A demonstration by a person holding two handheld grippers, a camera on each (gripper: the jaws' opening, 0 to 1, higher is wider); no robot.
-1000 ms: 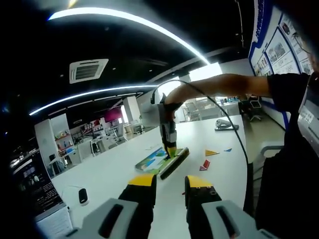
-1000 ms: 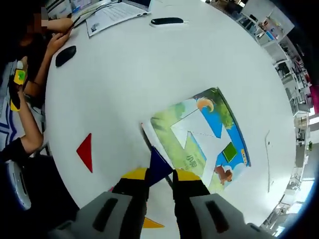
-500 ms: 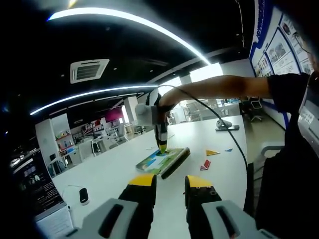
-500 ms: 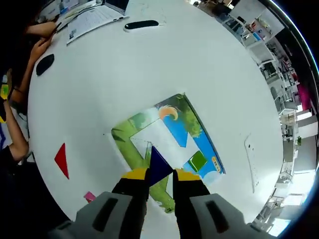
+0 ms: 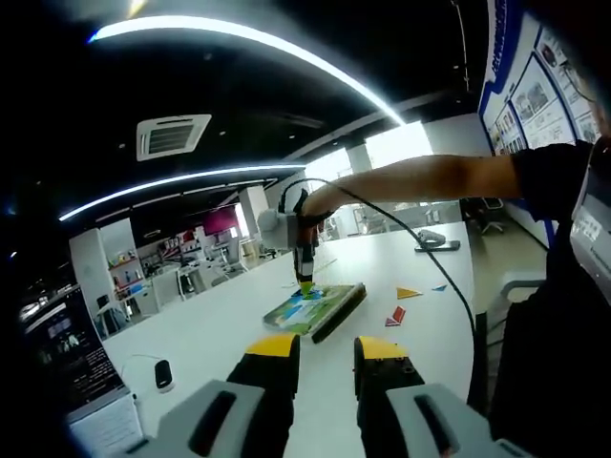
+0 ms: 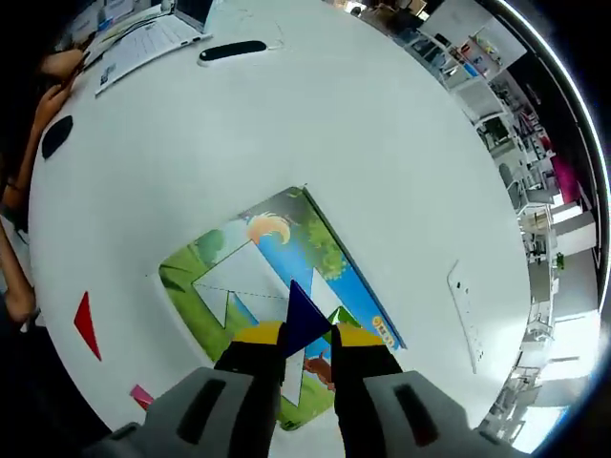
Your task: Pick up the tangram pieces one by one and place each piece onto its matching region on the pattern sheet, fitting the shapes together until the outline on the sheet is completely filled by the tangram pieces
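Observation:
In the right gripper view my right gripper [image 6: 307, 333] is shut on a dark blue triangle [image 6: 304, 315] and hangs over the pattern sheet [image 6: 272, 296], a colourful picture with a white outline [image 6: 234, 281] and a green square [image 6: 346, 316] set in it. A red triangle [image 6: 86, 324] and a pink piece [image 6: 141, 394] lie on the white table to the sheet's left. In the left gripper view my left gripper [image 5: 325, 345] stands open and holds nothing, well back from the sheet [image 5: 310, 307]. There the right gripper [image 5: 304, 250] hangs above the sheet, with loose yellow [image 5: 407, 293], red [image 5: 393, 316] and blue [image 5: 436, 287] pieces to the right.
On the white table [image 6: 382, 162] lie a black bar-shaped object [image 6: 232, 50], papers [image 6: 143, 46] and a dark mouse [image 6: 56, 136] near another person's hand [image 6: 59, 65]. A dark mouse [image 5: 163, 373] sits at the left in the left gripper view. Office shelving stands beyond.
My right gripper has carried the dark blue triangle from the sheet's near edge to over its middle, beside the green square. The left gripper has stayed put.

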